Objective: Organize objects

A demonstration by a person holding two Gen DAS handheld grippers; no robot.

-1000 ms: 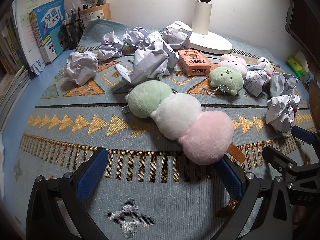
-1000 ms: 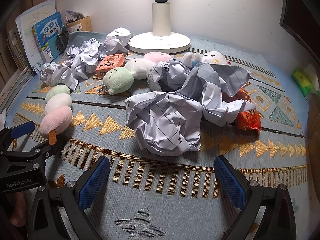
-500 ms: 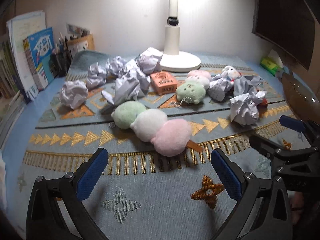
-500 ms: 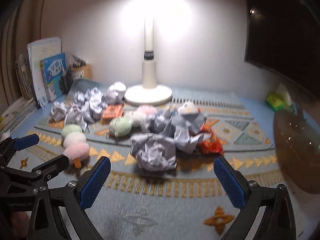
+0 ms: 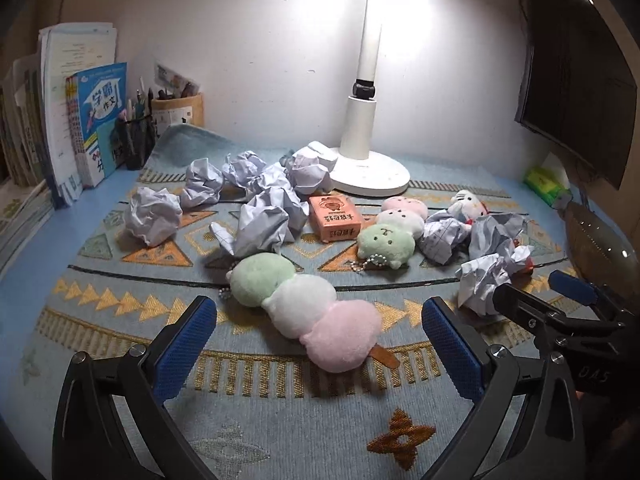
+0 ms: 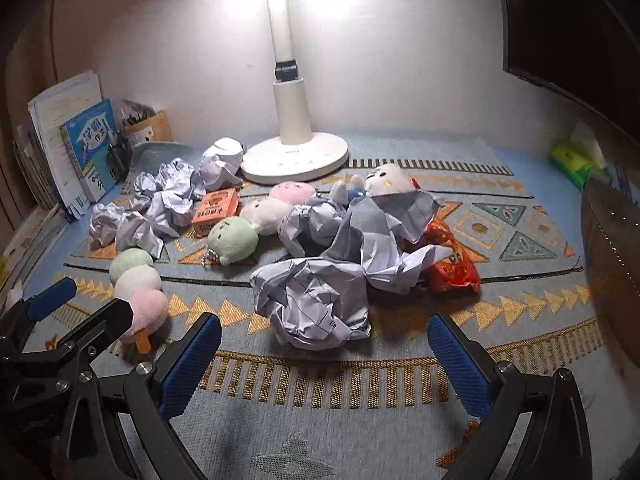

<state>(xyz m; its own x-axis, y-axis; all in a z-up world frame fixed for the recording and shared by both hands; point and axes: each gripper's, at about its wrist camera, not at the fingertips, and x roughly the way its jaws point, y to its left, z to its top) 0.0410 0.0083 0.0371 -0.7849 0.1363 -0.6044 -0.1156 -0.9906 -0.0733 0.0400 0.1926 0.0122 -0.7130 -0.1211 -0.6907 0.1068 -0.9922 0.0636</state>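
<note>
Left gripper (image 5: 320, 344): jaws apart, above the green, white and pink plush dango skewer (image 5: 306, 306).
Right gripper (image 6: 324, 360): jaws apart, before the big crumpled white paper ball (image 6: 316, 304).

Everything lies on the patterned woven mat (image 5: 120, 304) covering the tabletop, placed here relative to the white round-based desk lamp (image 5: 366, 168) at the back wall. Just before its base sits the small orange cardboard box (image 5: 335, 218). Left of the base lie crumpled paper balls (image 5: 202, 184); right of the box (touching a paper ball) lies the small three-ball plush keychain (image 5: 390, 230). Nearer the viewer lies the large three-ball dango plush skewer (image 5: 304, 306). Upright books (image 5: 96, 124) stand far left of the lamp.
</note>
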